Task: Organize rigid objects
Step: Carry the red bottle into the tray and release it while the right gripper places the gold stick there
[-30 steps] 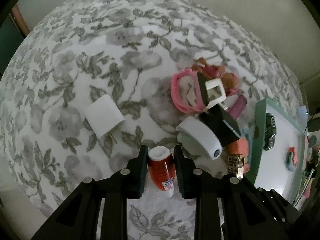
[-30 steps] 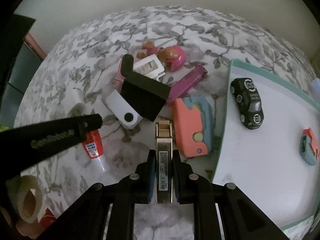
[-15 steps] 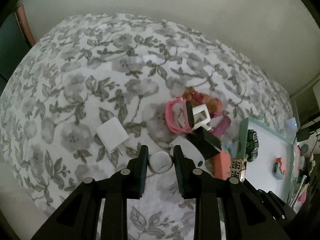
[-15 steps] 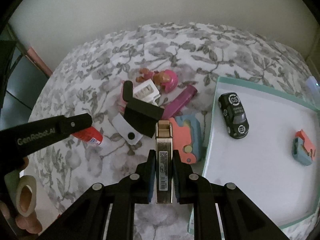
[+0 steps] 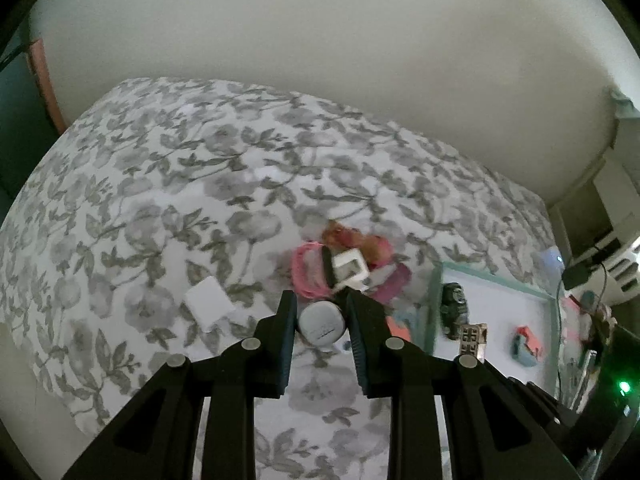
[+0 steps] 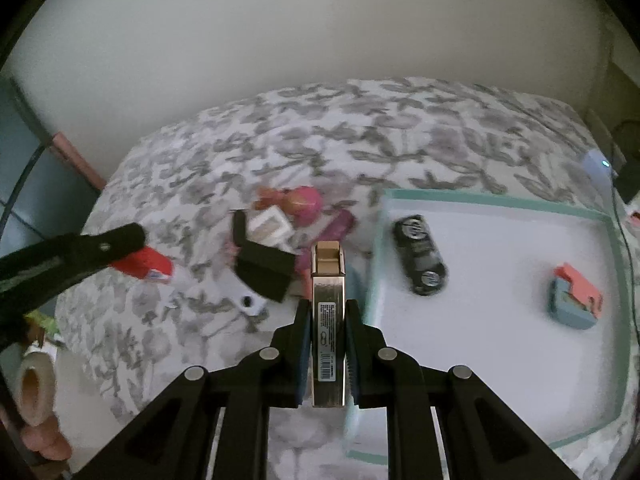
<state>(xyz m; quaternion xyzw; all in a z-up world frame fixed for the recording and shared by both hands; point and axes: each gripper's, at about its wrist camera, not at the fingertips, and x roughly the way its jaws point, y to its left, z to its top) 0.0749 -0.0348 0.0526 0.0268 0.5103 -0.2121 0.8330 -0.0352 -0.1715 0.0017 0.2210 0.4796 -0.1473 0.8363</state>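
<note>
My left gripper [image 5: 321, 316] is shut on a red glue bottle with a white cap [image 5: 322, 323], held above the floral cloth; it shows from the side in the right wrist view [image 6: 144, 264]. My right gripper [image 6: 327, 316] is shut on a slim gold metal case [image 6: 328, 320], held above the left edge of the white tray with a teal rim [image 6: 496, 200]. The case end also shows in the left wrist view [image 5: 473, 338]. On the tray lie a black toy car [image 6: 420, 254] and a coral and blue sharpener [image 6: 574, 296].
A pile on the cloth holds a black box [image 6: 262, 266], a white block [image 6: 268, 224], a pink doll [image 6: 300, 200], a purple stick [image 6: 340, 224] and a pink ring [image 5: 308, 276]. A white card [image 5: 210, 304] lies to the left. A tape roll [image 6: 36, 380] is at bottom left.
Both grippers have risen well above the cloth with their objects. The glue bottle was lifted off the cloth. The right gripper with the gold case has moved toward the tray's edge.
</note>
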